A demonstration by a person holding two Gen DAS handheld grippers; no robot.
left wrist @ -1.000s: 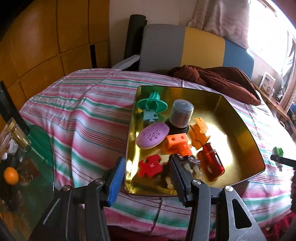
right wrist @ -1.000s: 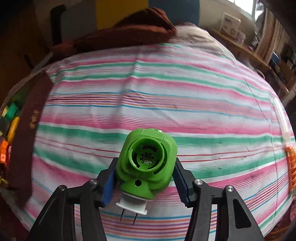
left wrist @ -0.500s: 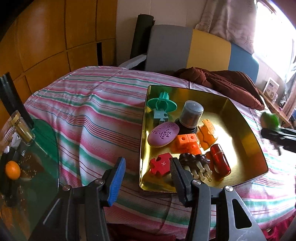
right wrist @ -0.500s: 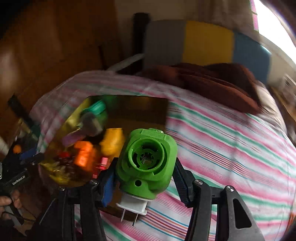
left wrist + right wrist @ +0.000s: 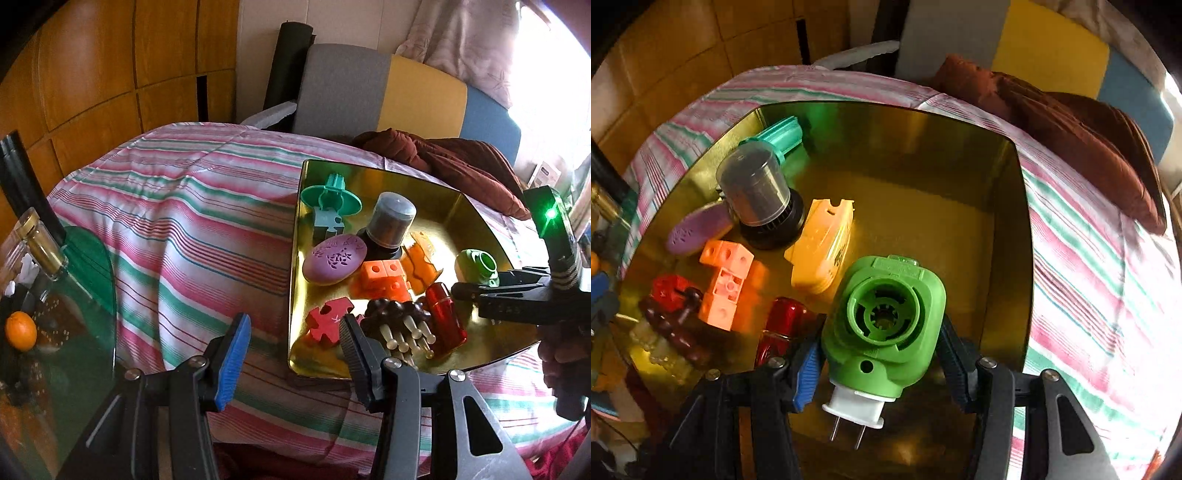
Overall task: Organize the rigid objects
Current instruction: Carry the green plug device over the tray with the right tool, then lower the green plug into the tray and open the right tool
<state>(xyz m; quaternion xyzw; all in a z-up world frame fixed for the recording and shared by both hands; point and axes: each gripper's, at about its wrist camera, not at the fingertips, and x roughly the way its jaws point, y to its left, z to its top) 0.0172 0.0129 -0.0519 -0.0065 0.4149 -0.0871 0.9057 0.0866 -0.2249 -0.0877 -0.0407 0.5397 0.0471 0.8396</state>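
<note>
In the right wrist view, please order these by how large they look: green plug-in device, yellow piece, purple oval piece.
1. green plug-in device, though it is nearest the camera
2. yellow piece
3. purple oval piece, partly hidden

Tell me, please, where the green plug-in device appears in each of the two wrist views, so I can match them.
Left wrist view: green plug-in device at right of middle, over the gold tray's right side, ahead of the right gripper.
Right wrist view: lower centre, clamped between that gripper's pads.
Shared landmark: the grey-capped jar in the tray.
</note>
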